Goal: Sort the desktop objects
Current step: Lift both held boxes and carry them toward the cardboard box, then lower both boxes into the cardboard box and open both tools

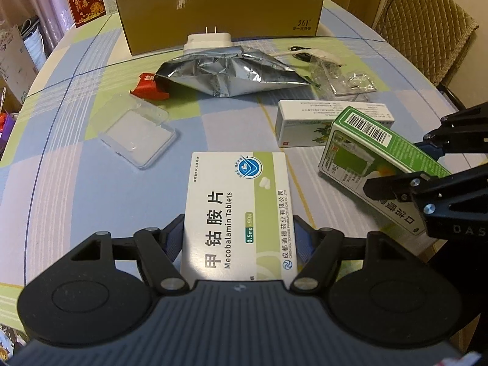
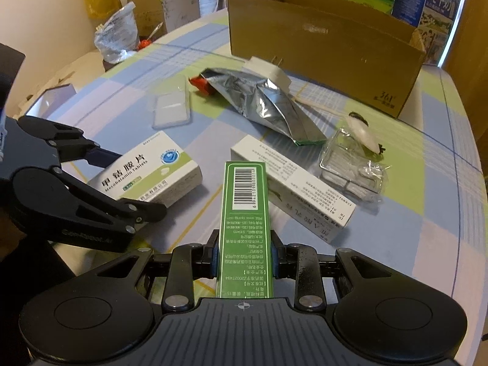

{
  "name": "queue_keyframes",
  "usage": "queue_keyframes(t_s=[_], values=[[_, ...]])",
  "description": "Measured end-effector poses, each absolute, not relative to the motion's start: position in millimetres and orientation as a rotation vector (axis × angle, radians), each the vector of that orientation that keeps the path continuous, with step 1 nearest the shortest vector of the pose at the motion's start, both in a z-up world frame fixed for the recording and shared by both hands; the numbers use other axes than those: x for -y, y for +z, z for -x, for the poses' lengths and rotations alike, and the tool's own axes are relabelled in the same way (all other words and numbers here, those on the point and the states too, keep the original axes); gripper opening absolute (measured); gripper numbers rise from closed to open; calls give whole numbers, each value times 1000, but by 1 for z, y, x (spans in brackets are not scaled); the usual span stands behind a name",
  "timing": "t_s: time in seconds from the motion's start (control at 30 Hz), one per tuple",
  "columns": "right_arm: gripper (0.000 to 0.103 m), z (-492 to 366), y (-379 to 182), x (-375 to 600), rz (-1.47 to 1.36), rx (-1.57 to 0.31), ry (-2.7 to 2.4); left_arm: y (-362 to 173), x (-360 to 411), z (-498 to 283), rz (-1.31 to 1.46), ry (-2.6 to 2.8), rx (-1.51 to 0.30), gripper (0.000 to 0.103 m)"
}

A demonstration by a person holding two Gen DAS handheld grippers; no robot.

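Both grippers pinch light, stiff card boxes by their long sides: my left gripper has the white tablet box, my right gripper the green box, low in each frame, so I squeeze softly.

The tablecloth is patterned in pale blue, lilac and light green checks crossed by thin dark blue lines. The Mecobalamin Tablets box is printed white with an olive-green band, black lettering and a blue round emblem. The green box is coloured bright green with a white barcode panel and pale lettering. The white medicine box is marked with small dark print. The foil pouch is seen as crinkled silver, and a red wrapper is shown beside it. The cardboard box is plain brown. Both grippers are finished in black.
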State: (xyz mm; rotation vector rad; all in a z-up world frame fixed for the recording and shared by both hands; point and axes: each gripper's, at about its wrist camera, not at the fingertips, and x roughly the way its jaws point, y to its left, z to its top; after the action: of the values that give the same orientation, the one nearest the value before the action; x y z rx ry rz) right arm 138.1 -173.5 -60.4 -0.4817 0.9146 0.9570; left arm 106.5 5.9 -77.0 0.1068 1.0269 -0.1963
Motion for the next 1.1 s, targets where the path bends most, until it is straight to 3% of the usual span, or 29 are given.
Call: queue_keyframes(t_s=[0.6,1.1], values=[[27,-148,11,176,426,-810,940,-3,-12,-127,-117,-196,-949,67],[27,-249,97,148,347,-739,886,81,-12,-225,-165,-222,-871,67]])
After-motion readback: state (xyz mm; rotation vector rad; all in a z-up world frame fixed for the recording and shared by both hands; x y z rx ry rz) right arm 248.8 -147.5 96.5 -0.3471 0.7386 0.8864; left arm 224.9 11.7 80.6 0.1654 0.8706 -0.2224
